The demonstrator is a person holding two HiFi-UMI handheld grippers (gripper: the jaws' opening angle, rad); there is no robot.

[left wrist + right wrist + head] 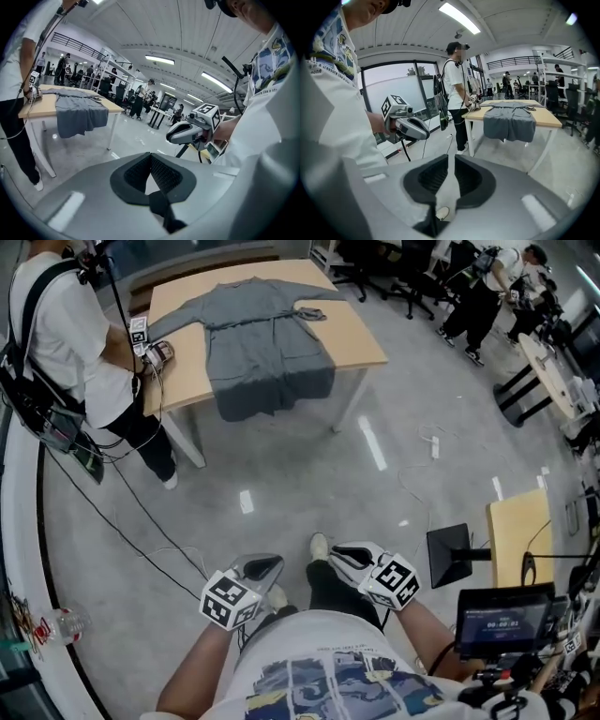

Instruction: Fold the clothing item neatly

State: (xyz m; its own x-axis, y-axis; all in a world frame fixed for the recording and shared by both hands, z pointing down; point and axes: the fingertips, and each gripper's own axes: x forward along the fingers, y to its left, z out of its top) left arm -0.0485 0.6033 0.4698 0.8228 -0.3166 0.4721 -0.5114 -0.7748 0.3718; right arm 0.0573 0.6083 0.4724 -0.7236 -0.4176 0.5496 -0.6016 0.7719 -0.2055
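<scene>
A grey robe-like garment [267, 348] lies spread on a light wooden table [361, 343] far across the floor, its hem hanging over the near edge. It also shows in the left gripper view [77, 112] and the right gripper view [509, 122]. Both grippers are held close to my body, well away from the table. My left gripper [265, 565] [150, 156] is shut with nothing in it. On my right gripper [345, 554] [451, 160] a narrow slit shows between the pads, and nothing is between them. Each gripper appears in the other's view: right gripper [187, 132], left gripper [410, 127].
A person in a white shirt [80, 352] stands at the table's left end with gear and cables [141, 521] trailing over the floor. A screen [503, 620], a black stand [448, 554] and a small desk [516, 531] are at my right. Chairs and people are at the back right.
</scene>
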